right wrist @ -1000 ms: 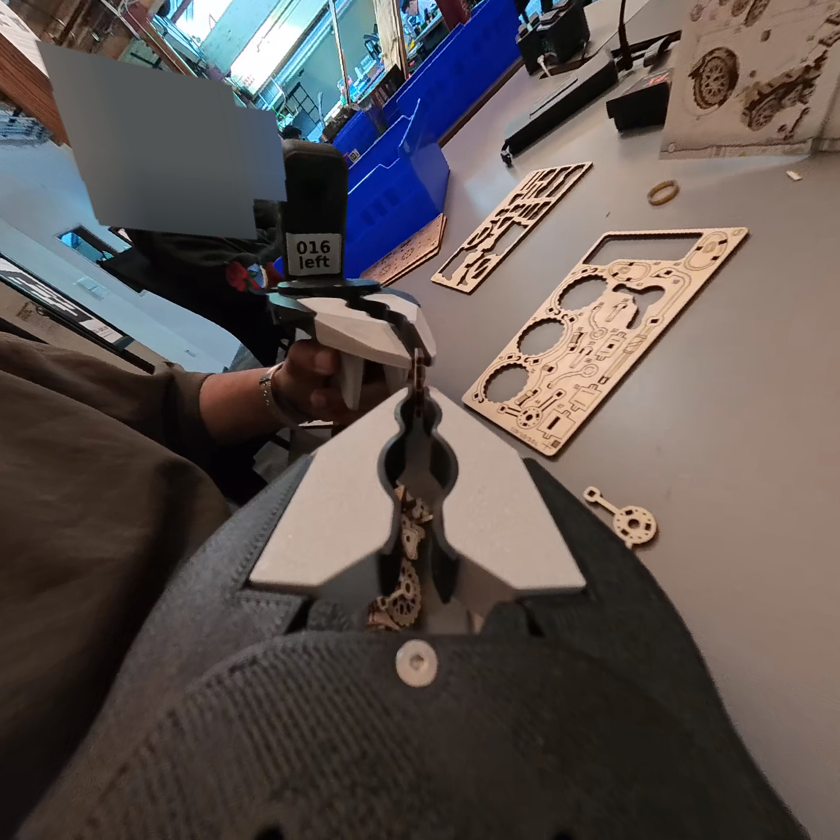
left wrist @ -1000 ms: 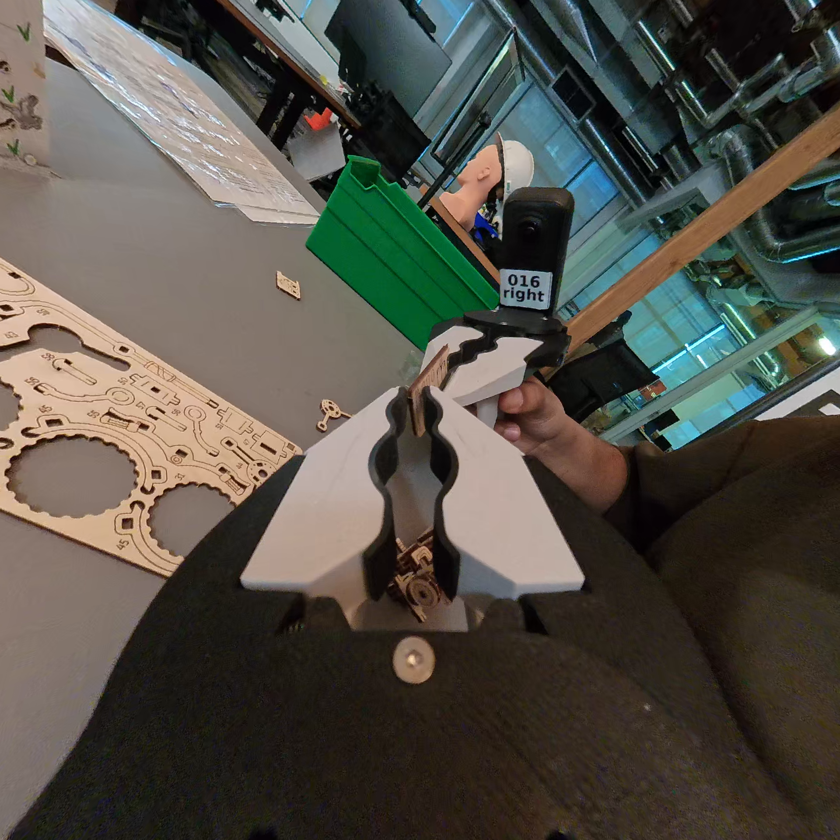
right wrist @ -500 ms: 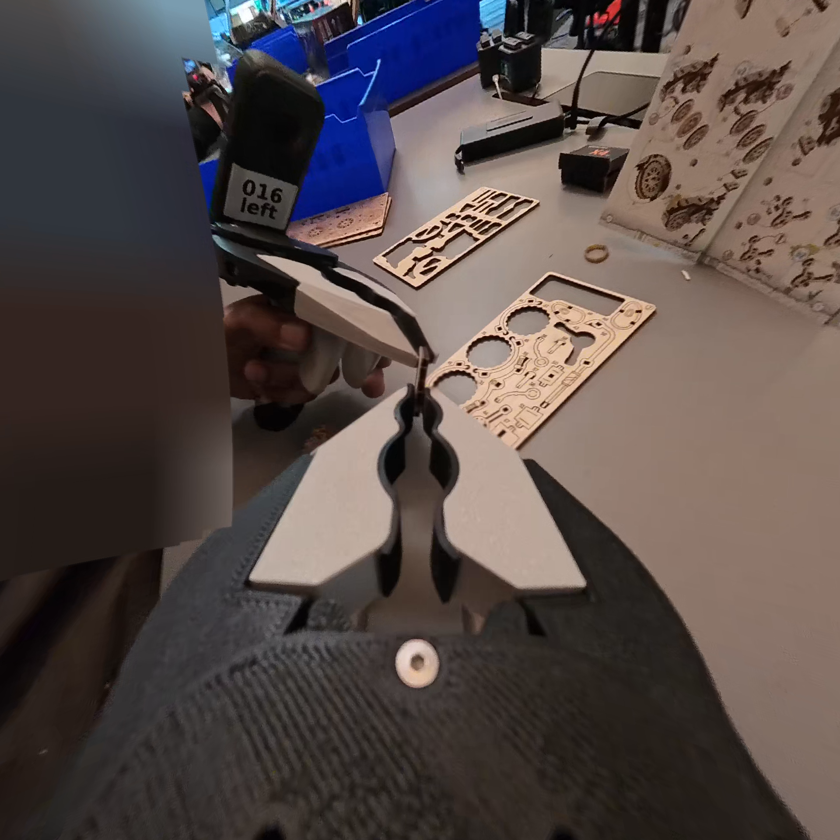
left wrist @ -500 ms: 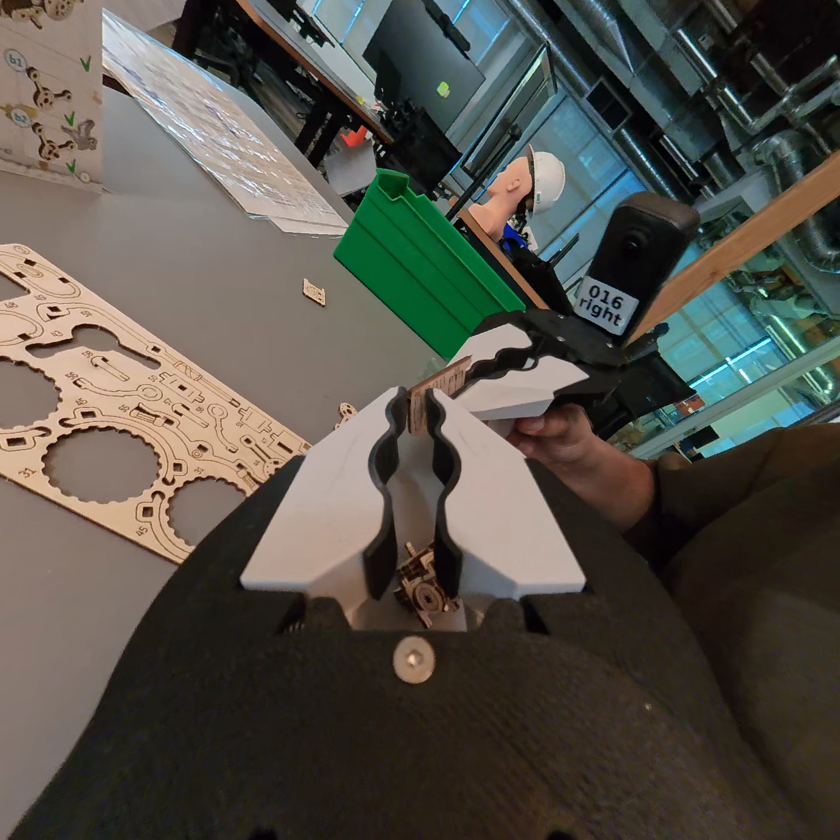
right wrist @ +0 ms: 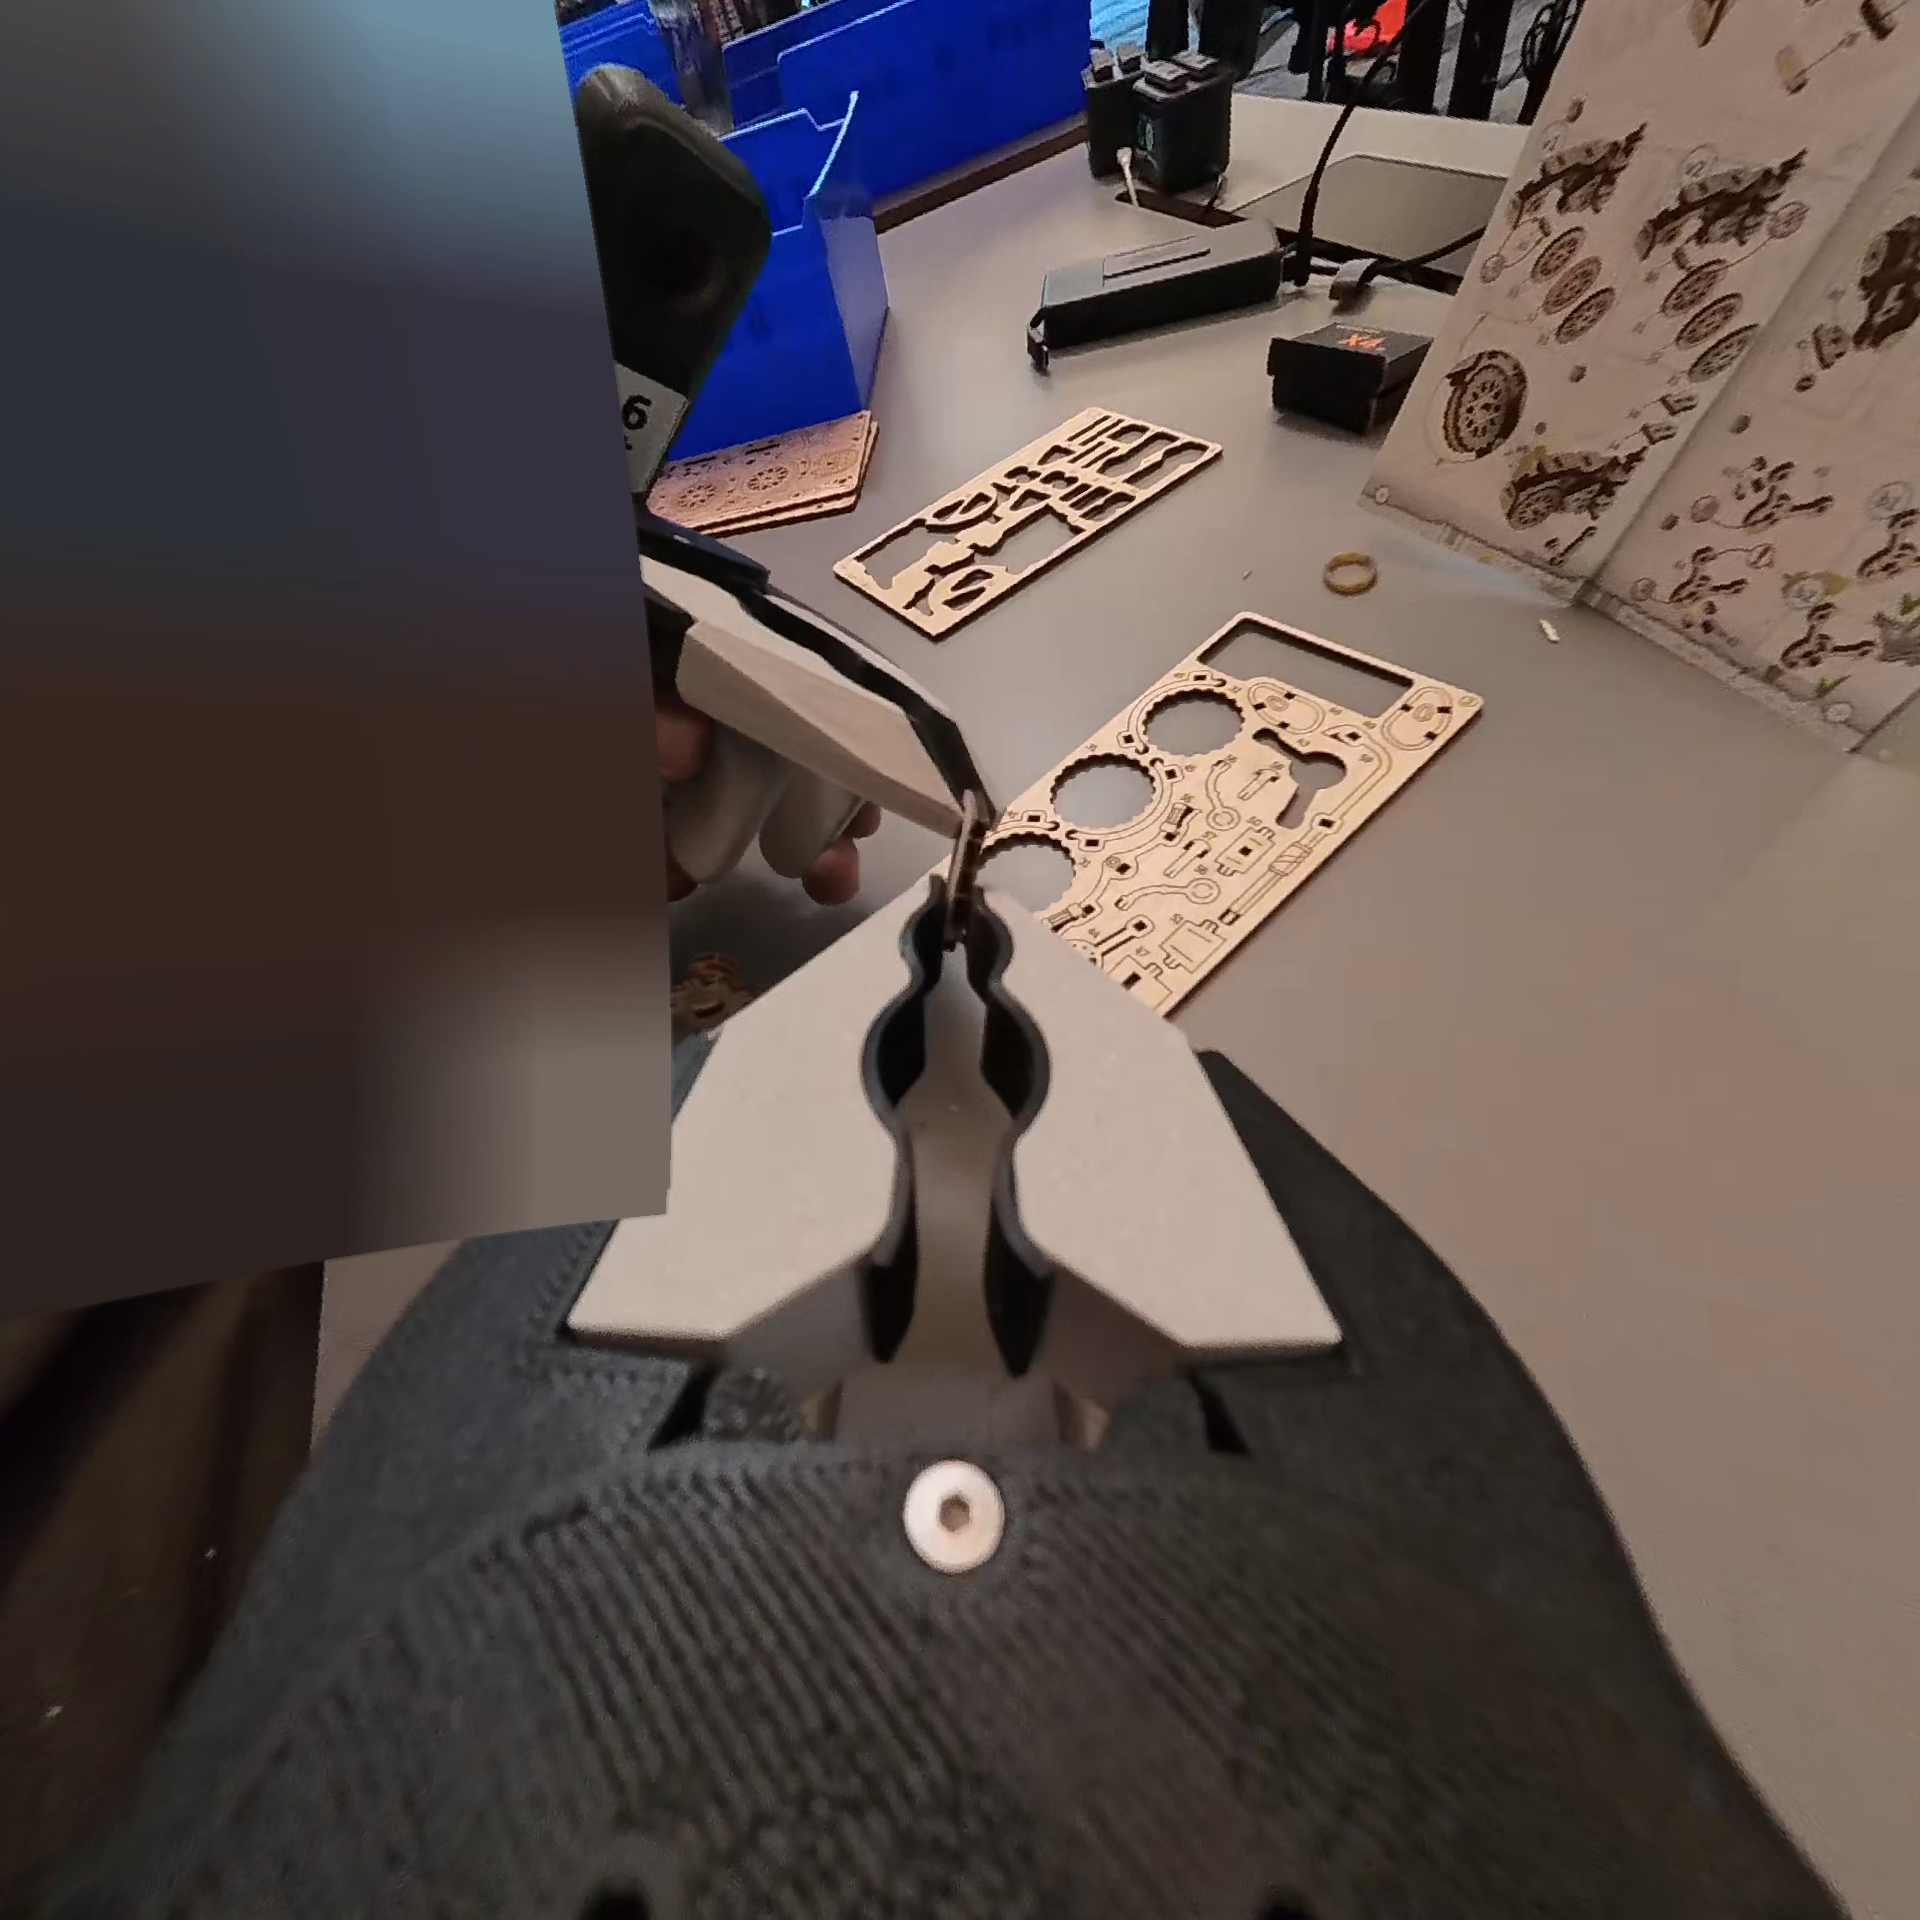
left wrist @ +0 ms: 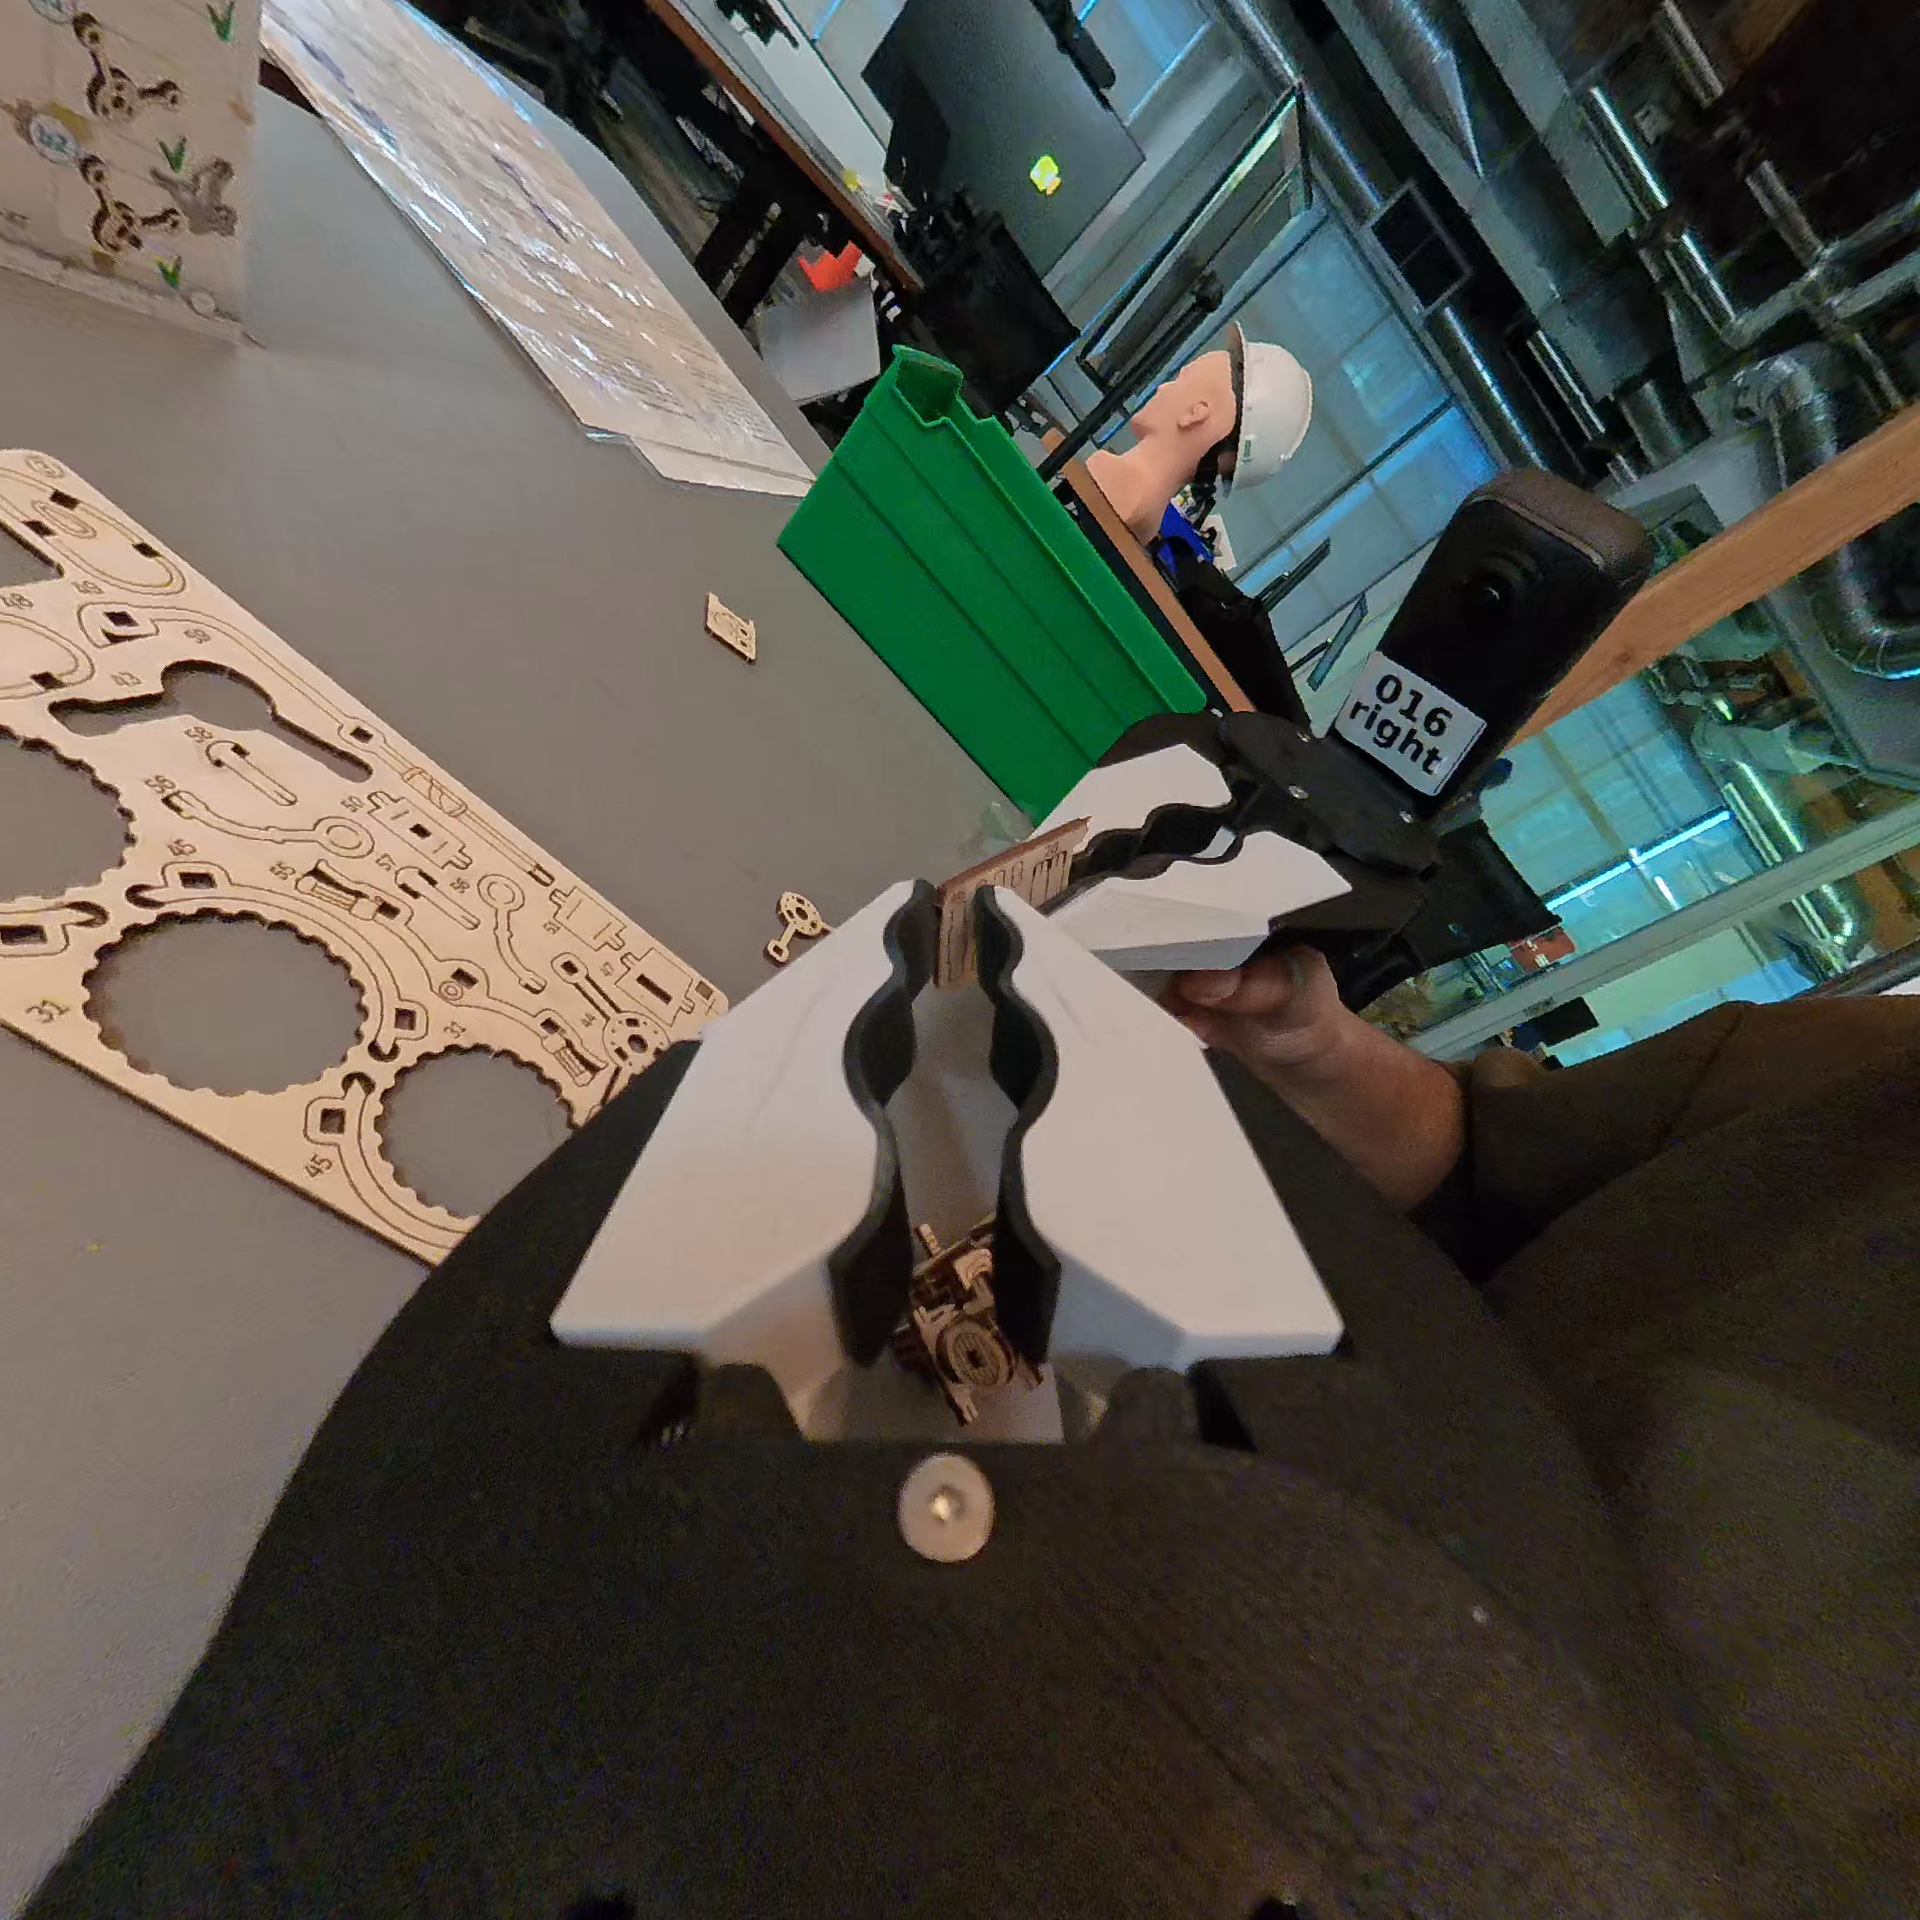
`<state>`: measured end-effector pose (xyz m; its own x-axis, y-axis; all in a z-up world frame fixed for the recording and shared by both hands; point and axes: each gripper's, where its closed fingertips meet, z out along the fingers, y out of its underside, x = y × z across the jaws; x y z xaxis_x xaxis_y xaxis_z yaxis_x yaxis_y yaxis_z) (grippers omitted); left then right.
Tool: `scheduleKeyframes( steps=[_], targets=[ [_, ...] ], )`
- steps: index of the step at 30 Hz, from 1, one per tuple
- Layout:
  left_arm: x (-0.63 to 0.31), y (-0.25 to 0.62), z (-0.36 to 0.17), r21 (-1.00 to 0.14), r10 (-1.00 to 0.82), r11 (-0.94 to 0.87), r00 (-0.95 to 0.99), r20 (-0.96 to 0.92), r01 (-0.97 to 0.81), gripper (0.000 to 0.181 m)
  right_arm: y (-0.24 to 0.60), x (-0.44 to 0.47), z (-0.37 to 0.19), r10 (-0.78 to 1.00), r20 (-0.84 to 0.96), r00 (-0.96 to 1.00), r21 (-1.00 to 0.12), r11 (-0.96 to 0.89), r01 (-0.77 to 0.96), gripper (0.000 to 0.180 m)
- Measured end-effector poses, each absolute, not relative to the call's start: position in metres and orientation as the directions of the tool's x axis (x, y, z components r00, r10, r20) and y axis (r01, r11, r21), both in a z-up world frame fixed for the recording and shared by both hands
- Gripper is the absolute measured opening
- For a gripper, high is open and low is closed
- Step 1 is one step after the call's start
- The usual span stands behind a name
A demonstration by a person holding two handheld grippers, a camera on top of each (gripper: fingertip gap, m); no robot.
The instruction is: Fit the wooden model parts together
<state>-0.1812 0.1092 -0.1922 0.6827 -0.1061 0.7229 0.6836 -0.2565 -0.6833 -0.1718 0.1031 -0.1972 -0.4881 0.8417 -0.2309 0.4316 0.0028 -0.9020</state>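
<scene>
In the left wrist view my left gripper (left wrist: 948, 916) is shut on a small flat wooden part (left wrist: 1000, 883). My right gripper (left wrist: 1075, 864) comes in from the right and is shut on the same part's far end. We hold it in the air above the grey table (left wrist: 468, 582). In the right wrist view the part (right wrist: 967, 844) shows edge-on between my right gripper (right wrist: 954, 916) and the left gripper (right wrist: 961, 808). A small wooden gear assembly (left wrist: 961, 1330) shows through the gap low between the left fingers; what holds it is hidden.
A punched-out wooden sheet (left wrist: 312, 935) lies on the table and also shows in the right wrist view (right wrist: 1247, 810). A key-shaped piece (left wrist: 795, 922) and a small square piece (left wrist: 730, 627) lie loose. Green bin (left wrist: 977, 613), second sheet (right wrist: 1029, 520), blue bins (right wrist: 810, 260), instruction sheets (right wrist: 1714, 364). Left and right tips are no more than a few centimetres apart.
Both grippers stay shut on the part. The right gripper has tilted from upright to leaning right, and both views have swung. The gear assembly no longer shows between the right fingers.
</scene>
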Motion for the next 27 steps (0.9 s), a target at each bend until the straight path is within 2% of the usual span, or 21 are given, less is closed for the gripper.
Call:
scheduleKeyframes(
  steps=[6, 11, 27],
  targets=[
    [-0.181, 0.11, -0.195, -0.662, -0.104, -0.273, 0.663, 0.741, 0.698, 0.004, 0.104, -0.172, -0.2, 0.844, -0.224, -0.488, -0.9, 0.014, 0.436, 0.001],
    [-0.182, 0.111, -0.194, -0.704, -0.086, -0.269, 0.712, 0.697, 0.657, 0.006, 0.107, -0.175, -0.2, 0.842, -0.292, -0.454, -0.884, -0.057, 0.464, 0.0],
    [-0.187, 0.111, -0.205, -0.734, 0.041, -0.311, 0.78, 0.624, 0.603, 0.005, 0.109, -0.178, -0.208, 0.918, -0.08, -0.389, -0.882, 0.117, 0.456, 0.0]
  ],
)
